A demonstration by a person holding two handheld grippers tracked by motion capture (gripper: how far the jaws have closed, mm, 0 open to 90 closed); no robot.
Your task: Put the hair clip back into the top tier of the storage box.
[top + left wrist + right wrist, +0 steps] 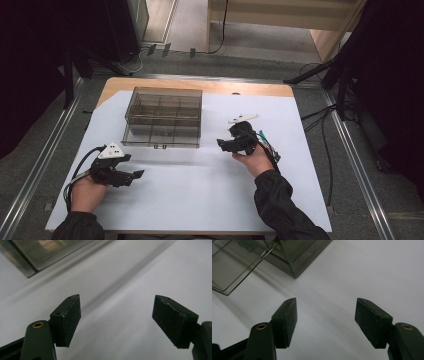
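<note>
Compartment box (163,117), clear smoky plastic, lid shut: rests on white table sheet (200,185), far left of centre. Right gripper (223,144): just right of the box, jaws apart, empty. Left gripper (136,174): near side, jaws wide, empty.

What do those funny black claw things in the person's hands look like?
Each hand-held gripper is black. The left hand-held gripper carries a pale grey three-cornered plate on top and trails black cables. The right hand-held gripper has one too, plus black and teal wires. Up close, the flat rectangular pads look rough, with brass-coloured rivets on the arms. The person wears dark sleeves.
</note>
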